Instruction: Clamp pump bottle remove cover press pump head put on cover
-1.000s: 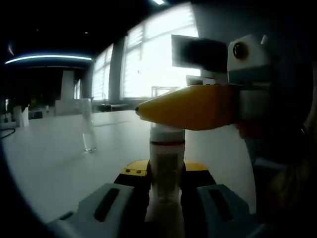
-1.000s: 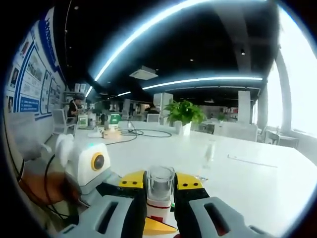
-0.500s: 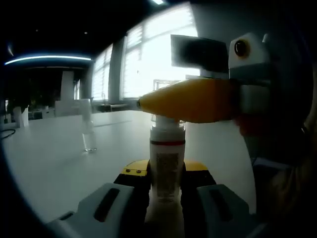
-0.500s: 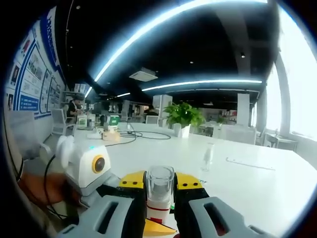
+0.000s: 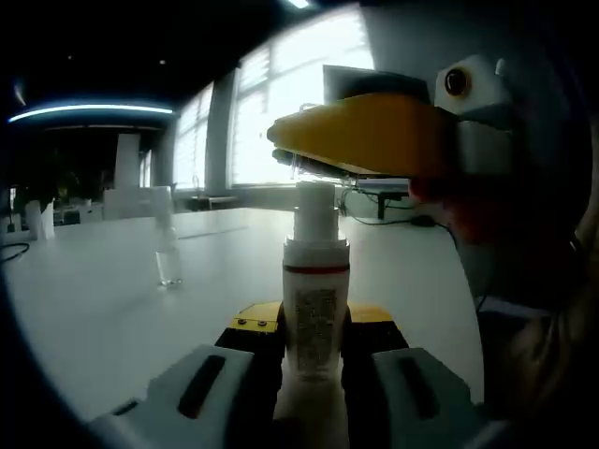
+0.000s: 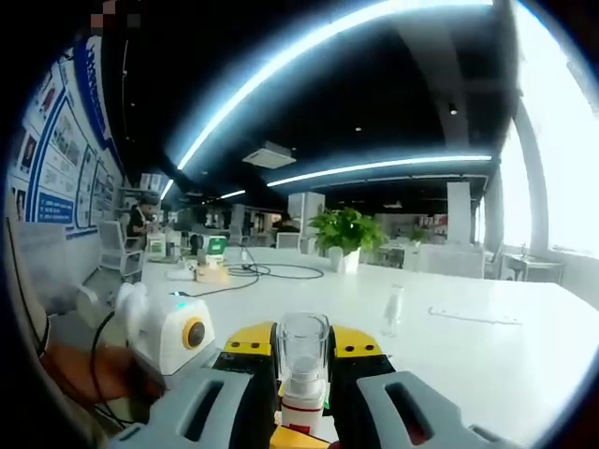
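On my left tongs (image 5: 314, 360) I've got the bottle (image 5: 315, 318) pinched by its body, standing upright just above the bench (image 5: 112, 299). The jaws are closed in snug on both sides. The pump head (image 5: 315, 210) is now bare and sticks up right under my right tongs (image 5: 360, 136), which come in from the right above it.

The right tongs (image 6: 304, 369) have the clear cover (image 6: 303, 344) nipped between the jaws, open end down, with the pump head (image 6: 301, 385) poking up just below the rim. So my read is the cover is only just off.

What could go wrong: the cover is clear and slick and I'm holding it by a thin wall. Squeeze too hard and it may pop out; too soft and it may drop onto the bench. Also, if I press the pump while the bottle is only side-gripped, it might slide down through the left jaws or tip.

Contents: the bottle is white and opaque, so I can't tell how full it is. The cover looks empty. There's a small clear bottle (image 5: 168, 265) far left on the bench; can't tell what's in it.
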